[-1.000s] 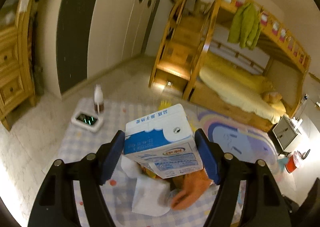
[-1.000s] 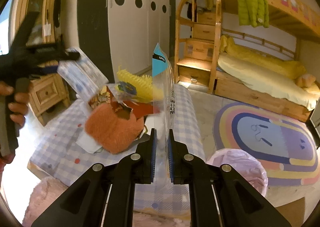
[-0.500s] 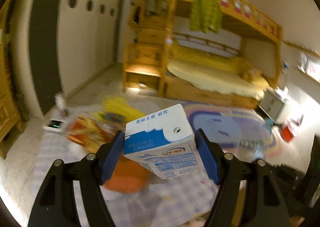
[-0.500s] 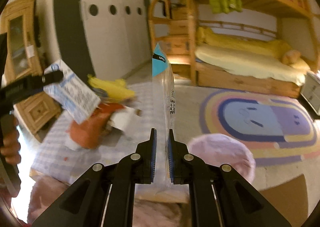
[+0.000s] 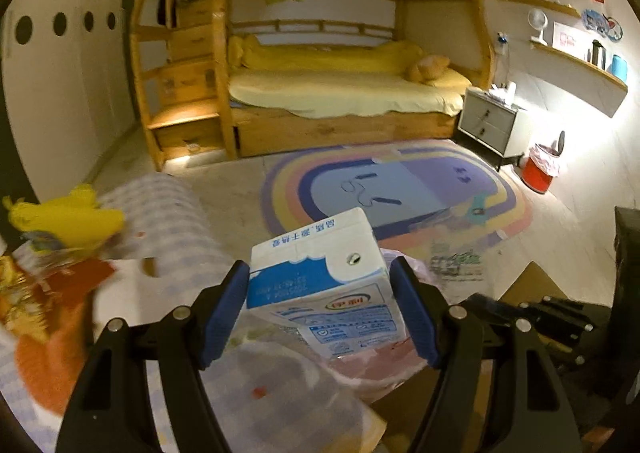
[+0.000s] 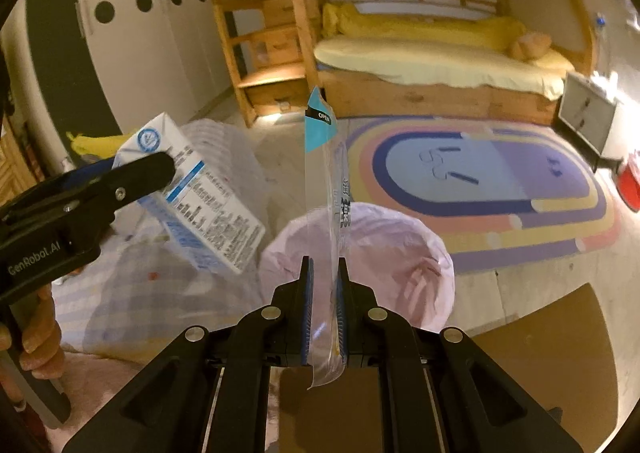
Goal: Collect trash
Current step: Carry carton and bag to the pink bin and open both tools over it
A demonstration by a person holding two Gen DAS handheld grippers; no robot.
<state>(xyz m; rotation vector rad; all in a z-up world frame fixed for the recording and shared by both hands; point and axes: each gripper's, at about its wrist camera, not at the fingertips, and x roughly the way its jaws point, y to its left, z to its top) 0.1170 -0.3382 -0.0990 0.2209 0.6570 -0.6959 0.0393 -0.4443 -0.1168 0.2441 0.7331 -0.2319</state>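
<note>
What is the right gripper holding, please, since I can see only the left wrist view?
Observer: The right gripper is shut on a clear plastic wrapper, upright, with a blue tab reading OPEN.
Operator: Thank you. Where is the pink bag?
Observer: The pink bag sits open just beyond those fingertips, behind the wrapper.
Operator: And my milk carton?
Observer: From the right wrist, the milk carton shows tilted in the left gripper, left of the bag's mouth.

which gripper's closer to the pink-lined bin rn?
Right. Right gripper holds the wrapper over the pink-lined bin; left gripper, with the carton, sits off its side.
</note>
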